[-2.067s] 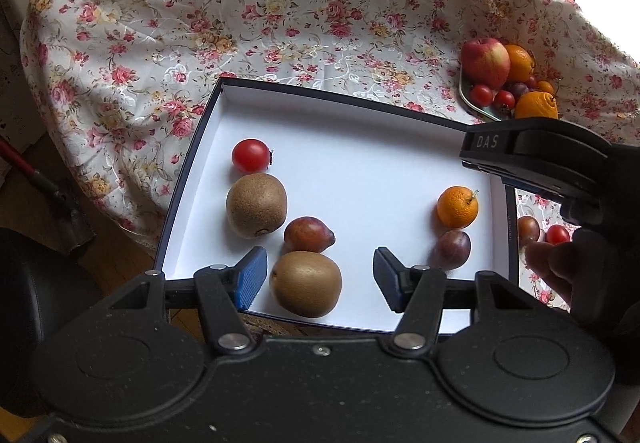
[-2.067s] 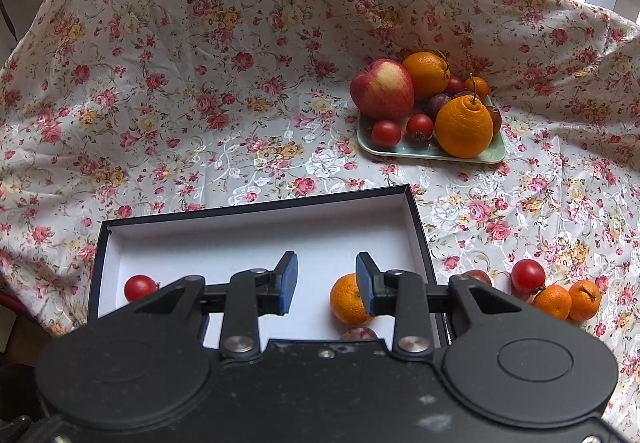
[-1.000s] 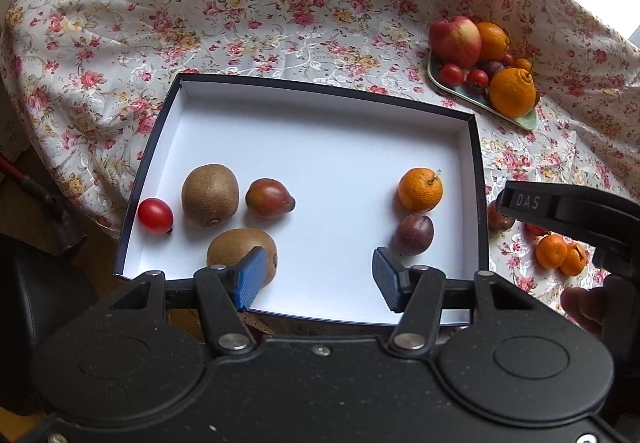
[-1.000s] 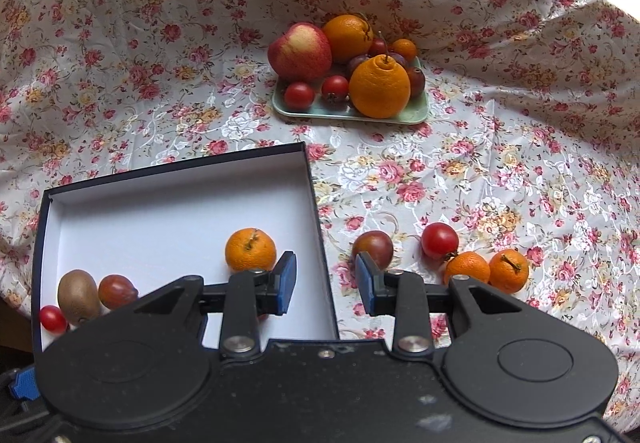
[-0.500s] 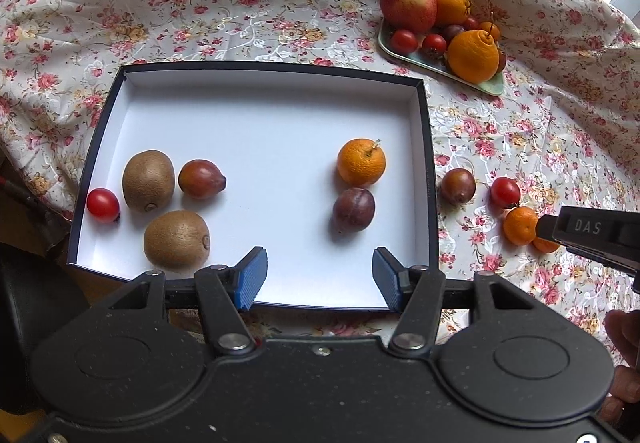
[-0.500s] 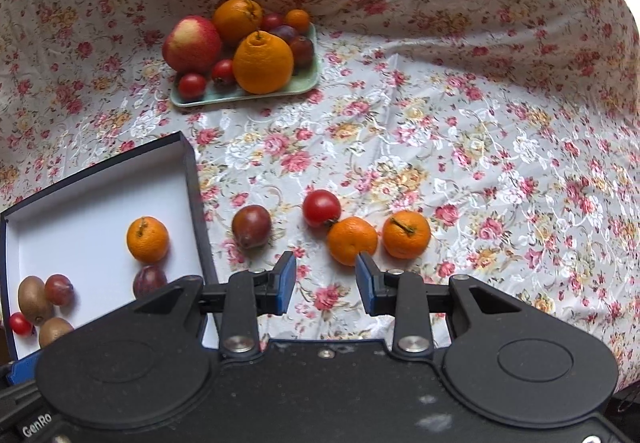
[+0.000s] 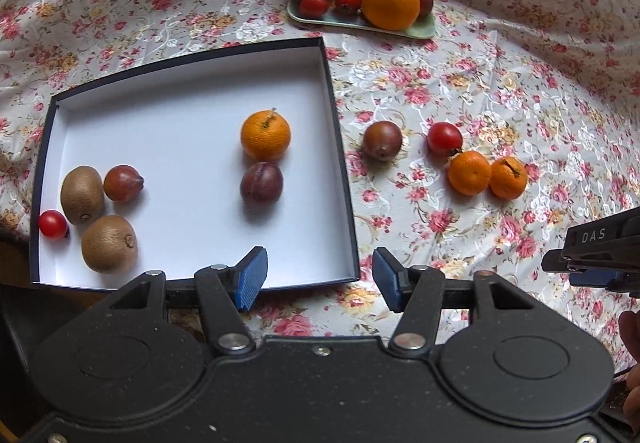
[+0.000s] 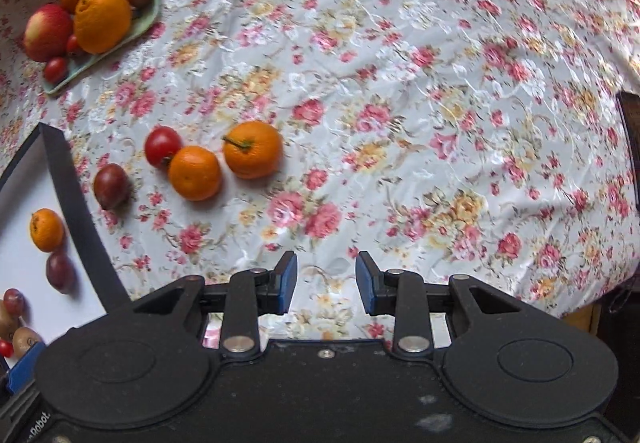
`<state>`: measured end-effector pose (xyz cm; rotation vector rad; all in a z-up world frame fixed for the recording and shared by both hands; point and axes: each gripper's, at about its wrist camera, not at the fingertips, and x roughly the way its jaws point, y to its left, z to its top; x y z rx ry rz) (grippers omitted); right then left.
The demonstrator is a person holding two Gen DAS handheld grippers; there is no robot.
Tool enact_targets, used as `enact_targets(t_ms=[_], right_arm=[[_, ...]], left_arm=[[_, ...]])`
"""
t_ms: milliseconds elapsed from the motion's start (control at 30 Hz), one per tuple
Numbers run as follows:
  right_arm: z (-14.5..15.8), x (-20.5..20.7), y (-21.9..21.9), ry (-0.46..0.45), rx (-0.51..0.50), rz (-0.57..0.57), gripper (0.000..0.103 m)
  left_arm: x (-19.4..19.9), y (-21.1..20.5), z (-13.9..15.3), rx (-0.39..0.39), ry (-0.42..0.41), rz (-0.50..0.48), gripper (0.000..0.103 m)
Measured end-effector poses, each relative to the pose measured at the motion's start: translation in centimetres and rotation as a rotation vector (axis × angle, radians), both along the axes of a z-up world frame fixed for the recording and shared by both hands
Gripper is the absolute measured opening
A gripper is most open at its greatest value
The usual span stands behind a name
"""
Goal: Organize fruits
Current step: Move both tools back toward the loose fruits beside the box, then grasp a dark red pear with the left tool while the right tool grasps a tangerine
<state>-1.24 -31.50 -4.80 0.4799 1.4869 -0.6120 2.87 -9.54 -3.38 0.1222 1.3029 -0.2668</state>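
Floral-printed cloth [image 8: 400,83] covers the table. On it, right of the shallow white box with dark walls [image 7: 336,147], lie four loose fruits: a dark purple plum [image 8: 111,185], a red tomato [image 8: 162,146] and two small orange mandarins [image 8: 195,173], touching. The box holds kiwis, plums, a tomato and a mandarin. The left gripper [image 7: 319,279] and right gripper [image 8: 326,283] hover empty, jaws apart. The mandarins look light and soft-skinned; a gentle grip across the round middle seems safest.

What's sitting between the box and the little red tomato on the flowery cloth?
A dark reddish plum sits alone on the cloth between the box's right wall and the tomato. The left wrist view shows it best.
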Motion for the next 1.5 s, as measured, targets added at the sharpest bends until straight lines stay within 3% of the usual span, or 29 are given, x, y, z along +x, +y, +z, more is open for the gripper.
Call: enact_targets(t_ms=[200,333,533,800,967,1133,1233,1400,1500], right_arm=[[-2.1,-2.3,-2.2,0.121,0.052,-0.055,0.034],[-2.5,-3.6,-3.2,0.141,0.068,-0.071,0.034],[-2.1,-4.5,-4.1,0.123,0.059,-0.073,0.034],[-1.5,-4.0,-4.2,0.097,0.111,-0.11,0.034],[-0.6,-3.3,-3.6,0.032,0.131,-0.15,0.034],[0.4,-1.9,-2.4,-0.03,0.071,-0.104,0.034],[0.4,-1.1,-2.0,-0.034,0.051,-0.087,0.034],[-0.1,-0.1,-2.2,-0.05,0.102,-0.132,0.034],[-0.4,0.4,-2.4,-0.06,0.108,-0.152,0.034]], left_arm=[[-1.3,-2.9,-0.8,0.018,0.025,-0.066,0.061],[-2.3,-5.0,-0.7,0.046,0.001,-0.126,0.061],[-1.7,-7.6,0.4,0.072,-0.061,-0.176,0.061],[3.0,-9.4,0.6,0.057,-0.089,-0.125,0.061],[5.9,-9.7,-1.3,0.065,-0.055,-0.089,0.061],[7.4,-9.5,-3.4,0.076,-0.013,-0.094,0.053],[8.0,-9.3,-4.3,0.068,0.018,-0.093,0.053],[9.0,-9.3,-5.5,0.053,0.046,-0.063,0.053],[9.3,-9.6,-6.2,0.084,0.054,-0.064,0.053]])
